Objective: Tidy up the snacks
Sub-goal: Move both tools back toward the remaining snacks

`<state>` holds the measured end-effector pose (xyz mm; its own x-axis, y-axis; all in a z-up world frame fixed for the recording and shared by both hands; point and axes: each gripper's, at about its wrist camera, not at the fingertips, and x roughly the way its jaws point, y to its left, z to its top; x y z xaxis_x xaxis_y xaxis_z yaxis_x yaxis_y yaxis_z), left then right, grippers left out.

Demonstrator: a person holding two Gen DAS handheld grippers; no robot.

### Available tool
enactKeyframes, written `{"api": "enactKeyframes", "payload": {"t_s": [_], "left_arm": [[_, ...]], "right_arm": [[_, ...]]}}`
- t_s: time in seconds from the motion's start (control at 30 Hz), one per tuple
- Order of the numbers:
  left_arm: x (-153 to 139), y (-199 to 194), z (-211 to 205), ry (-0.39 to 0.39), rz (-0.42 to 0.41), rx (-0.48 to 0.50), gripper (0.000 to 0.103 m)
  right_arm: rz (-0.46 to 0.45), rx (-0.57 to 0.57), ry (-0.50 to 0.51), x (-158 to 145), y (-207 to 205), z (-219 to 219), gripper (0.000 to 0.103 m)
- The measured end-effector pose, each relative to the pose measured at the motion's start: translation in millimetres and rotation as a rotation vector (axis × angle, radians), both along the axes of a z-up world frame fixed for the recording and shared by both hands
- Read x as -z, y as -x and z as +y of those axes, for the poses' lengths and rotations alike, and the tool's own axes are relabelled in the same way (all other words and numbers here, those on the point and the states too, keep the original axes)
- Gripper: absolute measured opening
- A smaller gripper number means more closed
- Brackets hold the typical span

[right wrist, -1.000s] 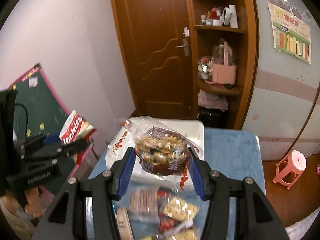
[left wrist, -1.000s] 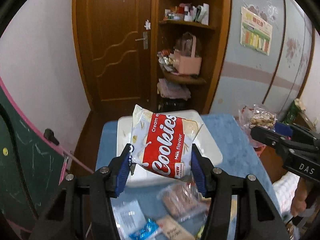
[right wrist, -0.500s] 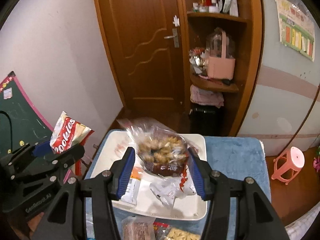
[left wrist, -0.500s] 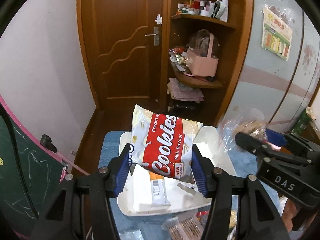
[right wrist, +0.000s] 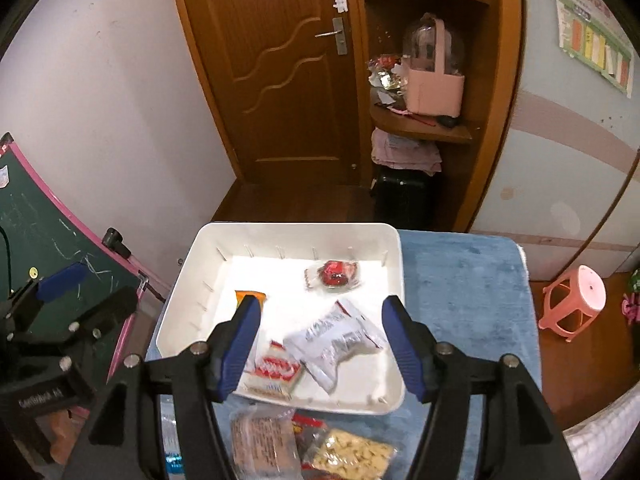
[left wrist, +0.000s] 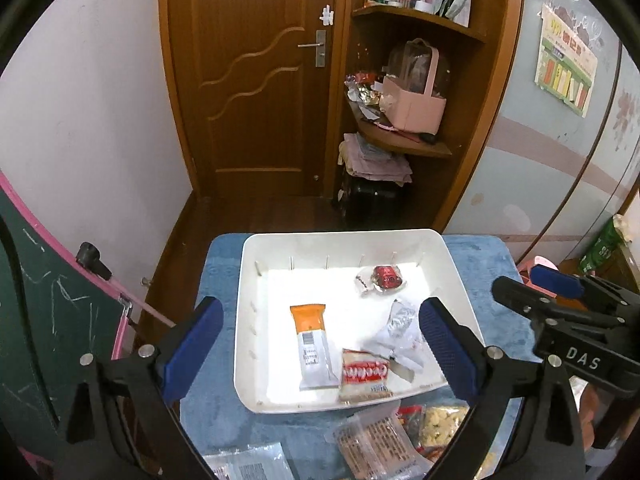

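As both grippers hang released, jaws just opened and empty, we see the chalkboard outside the left gripper, the white tray holding the cookies packet between both jaws on blue cloth, and the right gripper facing the door.

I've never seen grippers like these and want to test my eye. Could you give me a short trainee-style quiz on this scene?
1. What colour is the top end of the long snack bar packet in the white plastic tray? A green, B orange, C purple.
2. True or false: the left gripper is clamped on the red-and-white cookies packet.
3. Fill in: the tray stands on a ___ fuzzy cloth.

Key: 1 B. 2 False: its jaws have just been opening, nothing is between them, and the cookies packet lies in the tray. 3 Blue.
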<state>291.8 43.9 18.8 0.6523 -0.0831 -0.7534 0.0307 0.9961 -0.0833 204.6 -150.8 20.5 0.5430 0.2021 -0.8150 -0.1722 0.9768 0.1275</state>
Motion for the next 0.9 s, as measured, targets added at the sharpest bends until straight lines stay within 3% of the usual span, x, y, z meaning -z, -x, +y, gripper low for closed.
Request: {"api": "enactKeyframes", "payload": {"t_s": [0.27, 0.53, 0.73, 0.9], "left_arm": [[-25.4, 43.6, -5.2, 0.011, -0.032, -0.002, 0.098], [-49.4, 91.8, -22.5, 0.014, -0.058, 0.058, 0.098], [-54.7, 129.7, -36.6, 0.013, -0.063, 0.113, 0.098], [-40.8, 158.7, -48.3, 0.026, -0.043, 0.150, 0.098]], "right_arm": [[-0.034, 0.017, 0.015, -32.6, 40.0, -22.9, 0.064], [-0.082, -0.007, 0.031, -58.1, 91.7, -39.1, 0.064], [-0.095, -0.031, 0.046, -55.6, 128.2, -45.5, 0.064], [-0.102, -0.057, 0.049, -40.2, 154.1, -50.2, 0.064]]}}
